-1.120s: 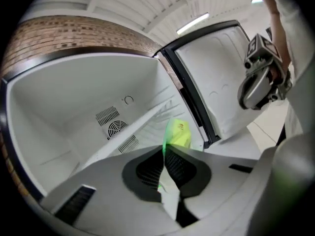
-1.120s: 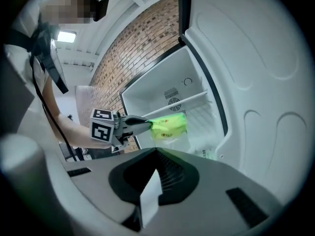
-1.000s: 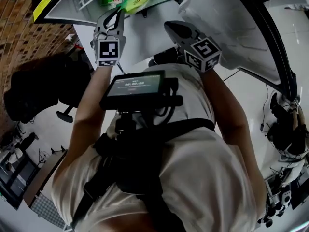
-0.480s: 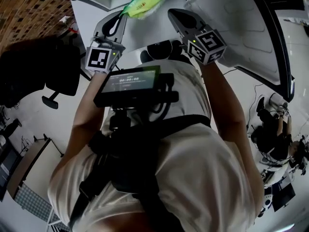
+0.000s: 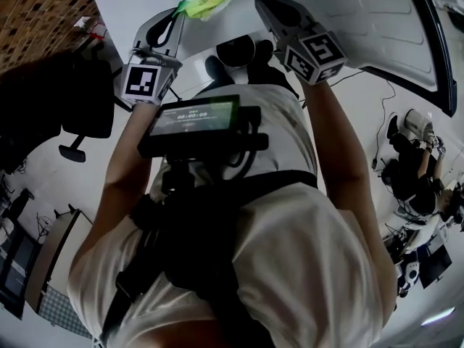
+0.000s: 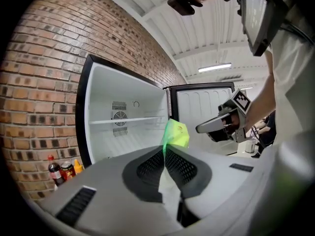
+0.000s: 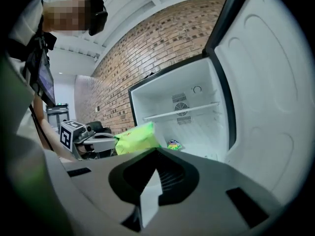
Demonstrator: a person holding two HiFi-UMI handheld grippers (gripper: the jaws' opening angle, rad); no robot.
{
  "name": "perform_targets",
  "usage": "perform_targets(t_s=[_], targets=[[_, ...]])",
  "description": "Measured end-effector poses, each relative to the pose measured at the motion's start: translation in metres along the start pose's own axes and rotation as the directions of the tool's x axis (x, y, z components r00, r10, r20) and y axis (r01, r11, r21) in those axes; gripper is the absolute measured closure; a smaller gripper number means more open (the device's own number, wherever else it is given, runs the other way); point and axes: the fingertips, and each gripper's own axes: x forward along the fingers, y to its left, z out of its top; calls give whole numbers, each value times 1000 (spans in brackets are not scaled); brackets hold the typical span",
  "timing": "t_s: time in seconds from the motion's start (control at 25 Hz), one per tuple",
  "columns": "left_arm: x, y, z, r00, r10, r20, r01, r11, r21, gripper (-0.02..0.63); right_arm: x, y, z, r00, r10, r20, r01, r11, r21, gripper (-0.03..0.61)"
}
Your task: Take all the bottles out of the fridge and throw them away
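This is looking like a lab or studio space: an open white fridge [image 6: 123,97] is standing against a red brick wall [image 6: 44,82], a strip light [image 6: 216,68] is glowing on a white ribbed ceiling [image 6: 206,28], and a black office chair [image 5: 80,107] is sitting on the pale floor [image 5: 43,187].

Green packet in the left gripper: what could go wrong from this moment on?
The left gripper pinches the green packet only by one edge, so it may slip out while carried.
The open fridge door stands close beside the shut, empty right gripper; a swing could knock it.
The bottles beside the brick wall could be overlooked.
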Motion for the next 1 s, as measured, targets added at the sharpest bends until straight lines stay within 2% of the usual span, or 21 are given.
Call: perform_targets(t_s=[0.24, 0.44, 0.6, 0.76, 0.88, 1.0], targets=[[-6, -8, -14, 1000, 5, -14, -5, 1000, -8, 603, 0, 11, -7, 999, 43, -7, -43, 999, 3, 566], [-16, -30, -26, 997, 37, -73, -38, 999, -12, 603, -12, 32, -24, 992, 126, 3, -126, 991, 47, 566], [-14, -77, -20, 992, 79, -102, -82, 996, -20, 603, -56, 33, -38, 979, 202, 16, -202, 978, 47, 566], [-17, -131, -27, 984, 98, -148, -102, 995, -21, 603, -104, 16, -74, 970, 242, 16, -242, 964, 109, 566], [-34, -161, -61, 973, 92, -210, -94, 996, -2, 603, -121, 8, -101, 966, 259, -7, -255, 957, 139, 566], [-43, -186, -91, 954, 69, -290, -80, 996, -26, 603, -129, 13, -117, 960, 279, -33, -270, 949, 160, 566]])
